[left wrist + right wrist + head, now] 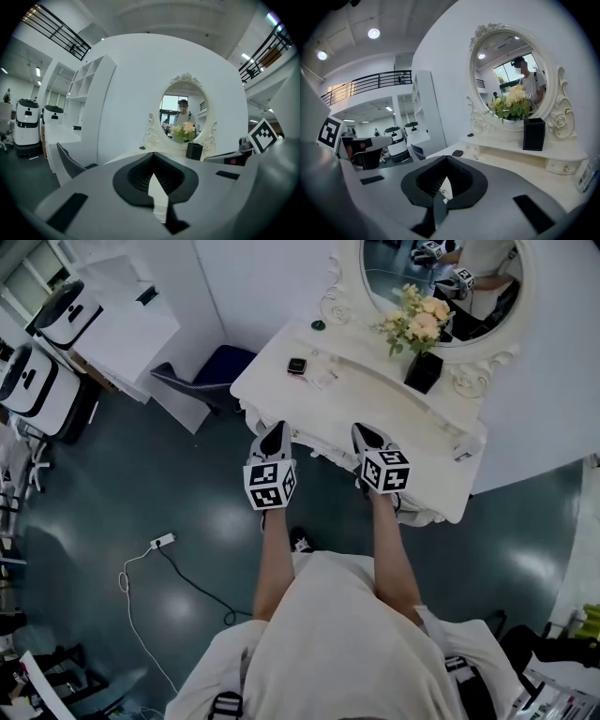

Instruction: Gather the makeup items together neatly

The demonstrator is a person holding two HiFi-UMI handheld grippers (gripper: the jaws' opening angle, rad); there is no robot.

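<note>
**Both grippers held shut at the worktop's front edge, makeup not yet reached**

The left gripper (273, 439) and the right gripper (368, 439) are held side by side over the front edge of the white worktop (375, 418), pointed toward the oval mirror (441, 287). This is judged to be an approach stance. In each gripper view the ribbed black fingers (136, 174) are pressed together with nothing between them.

The makeup items are scattered toward the left end of the worktop, well apart from both grippers. A small dark square compact (296, 366) lies flat there, and a few pale small pieces (323, 380), too small to be identified, lie just beside it. A small dark round object (319, 325) sits further back on the raised ledge. Gathering is judged not yet begun.

The worktop is glossy, with carved scrollwork along its edge and around the mirror frame. Cream and yellow flowers (417, 320) are stood in a black square vase (424, 371) on the ledge below the mirror, clear of the working area.
</note>
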